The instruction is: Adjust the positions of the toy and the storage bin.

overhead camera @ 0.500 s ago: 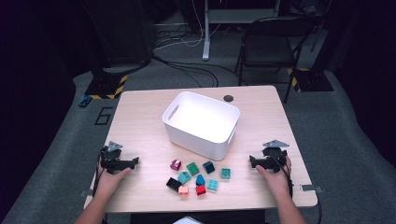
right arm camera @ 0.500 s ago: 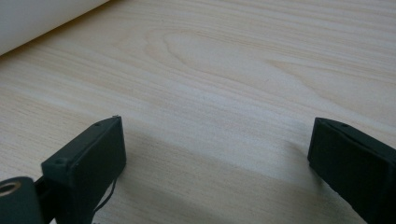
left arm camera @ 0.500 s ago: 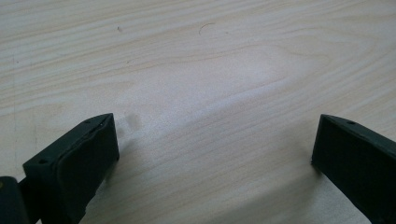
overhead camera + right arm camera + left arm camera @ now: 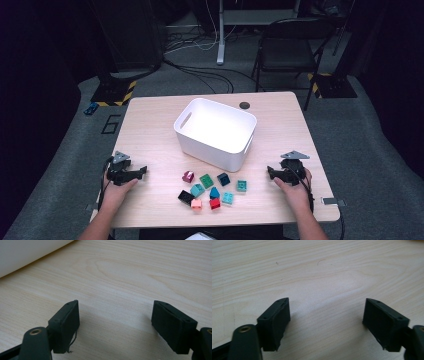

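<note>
A white bin (image 4: 216,131) with handle slots stands in the middle of the wooden table (image 4: 150,120). In front of it lie several small toy bricks: a magenta one (image 4: 188,176), a green one (image 4: 206,181), a dark blue one (image 4: 223,178), a teal one (image 4: 241,185), a black one (image 4: 185,197) and a red one (image 4: 215,203). My left gripper (image 4: 140,172) rests on the table left of the bricks, open and empty (image 4: 325,322). At the bricks' right, my right gripper (image 4: 270,173) rests open, holding nothing (image 4: 115,323). A curved edge of the white bin (image 4: 27,252) is at the top left of the right gripper view.
A small black disc (image 4: 244,105) is set in the table behind the bin. Beyond the table stand a dark chair (image 4: 287,45) and a desk leg with cables (image 4: 220,35) on grey floor. A small blue object (image 4: 90,108) lies on the floor at left.
</note>
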The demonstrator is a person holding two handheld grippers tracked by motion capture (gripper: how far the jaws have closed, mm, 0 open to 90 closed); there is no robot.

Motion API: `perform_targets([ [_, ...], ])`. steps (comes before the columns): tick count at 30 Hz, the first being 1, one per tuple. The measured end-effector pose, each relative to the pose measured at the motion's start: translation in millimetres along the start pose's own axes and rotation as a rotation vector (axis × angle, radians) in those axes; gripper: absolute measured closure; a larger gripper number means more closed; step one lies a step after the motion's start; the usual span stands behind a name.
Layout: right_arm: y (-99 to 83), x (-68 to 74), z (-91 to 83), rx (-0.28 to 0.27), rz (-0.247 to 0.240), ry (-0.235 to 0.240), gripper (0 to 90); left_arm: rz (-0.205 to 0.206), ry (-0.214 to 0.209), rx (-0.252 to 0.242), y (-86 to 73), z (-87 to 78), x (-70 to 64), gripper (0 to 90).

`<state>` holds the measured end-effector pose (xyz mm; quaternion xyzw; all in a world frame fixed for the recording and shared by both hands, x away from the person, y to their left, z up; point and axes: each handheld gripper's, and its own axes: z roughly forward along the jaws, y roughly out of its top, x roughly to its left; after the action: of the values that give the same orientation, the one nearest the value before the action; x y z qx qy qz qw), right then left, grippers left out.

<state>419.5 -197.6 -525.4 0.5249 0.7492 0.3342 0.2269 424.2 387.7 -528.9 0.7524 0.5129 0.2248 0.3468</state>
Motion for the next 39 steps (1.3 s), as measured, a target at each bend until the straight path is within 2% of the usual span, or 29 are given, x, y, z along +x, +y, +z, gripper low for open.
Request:
perform_targets([
  [6,2.1,2.6,-0.7,0.010,0.002,0.000,28.1,-0.003,-0.004,0.022,2.9,-1.7,-2.6,31.2],
  [8,3.7,4.1,-2.8,0.023,-0.002,0.022,34.4,-0.002,-0.017,0.030,4.7,-2.5,-3.9,33.3],
  [11,5.4,6.1,-4.3,0.037,-0.006,0.047,36.7,-0.015,-0.029,0.034,7.6,-4.0,-6.9,34.3],
  [12,6.3,7.0,-5.3,0.039,-0.014,0.046,36.9,-0.017,-0.050,0.035,11.6,-6.2,-7.9,35.1],
  [14,8.8,9.7,-8.2,0.038,-0.028,0.047,37.6,-0.026,-0.057,0.028,14.0,-7.6,-9.0,35.4],
  [15,10.4,12.1,-9.9,0.035,-0.020,0.044,37.9,-0.031,-0.082,0.025,21.5,-11.9,-10.7,35.6],
  [16,10.4,12.1,-9.9,0.035,-0.020,0.044,37.9,-0.031,-0.082,0.025,21.5,-11.9,-10.7,35.7],
  [19,15.9,18.7,-16.7,0.022,-0.061,0.047,39.2,-0.012,-0.091,0.021,30.9,-15.6,-14.2,36.2],
  [20,17.2,21.1,-18.2,0.015,-0.061,0.046,39.3,-0.006,-0.099,0.030,33.7,-17.2,-14.8,37.3],
  [26,23.8,32.9,-24.9,0.008,-0.091,0.072,39.5,-0.002,-0.124,0.016,46.1,-22.0,-19.8,42.0],
  [28,25.4,36.2,-26.8,0.012,-0.114,0.080,39.4,-0.005,-0.132,0.007,53.4,-23.3,-23.0,43.3],
  [31,27.4,41.0,-28.2,0.008,-0.107,0.088,39.2,-0.003,-0.144,0.004,58.9,-24.0,-24.6,44.3],
  [34,31.3,47.8,-32.9,-0.002,-0.137,0.105,39.2,0.016,-0.166,0.001,70.6,-24.1,-29.8,44.8],
  [37,32.9,51.5,-35.0,-0.007,-0.142,0.116,39.1,0.026,-0.177,0.003,77.3,-24.5,-32.8,44.8],
  [38,33.8,54.0,-35.8,-0.013,-0.136,0.118,39.0,0.033,-0.178,-0.005,81.8,-24.7,-35.2,44.8],
  [39,35.6,57.8,-38.6,-0.017,-0.151,0.131,39.0,0.039,-0.182,-0.008,88.8,-25.5,-38.0,44.8],
])
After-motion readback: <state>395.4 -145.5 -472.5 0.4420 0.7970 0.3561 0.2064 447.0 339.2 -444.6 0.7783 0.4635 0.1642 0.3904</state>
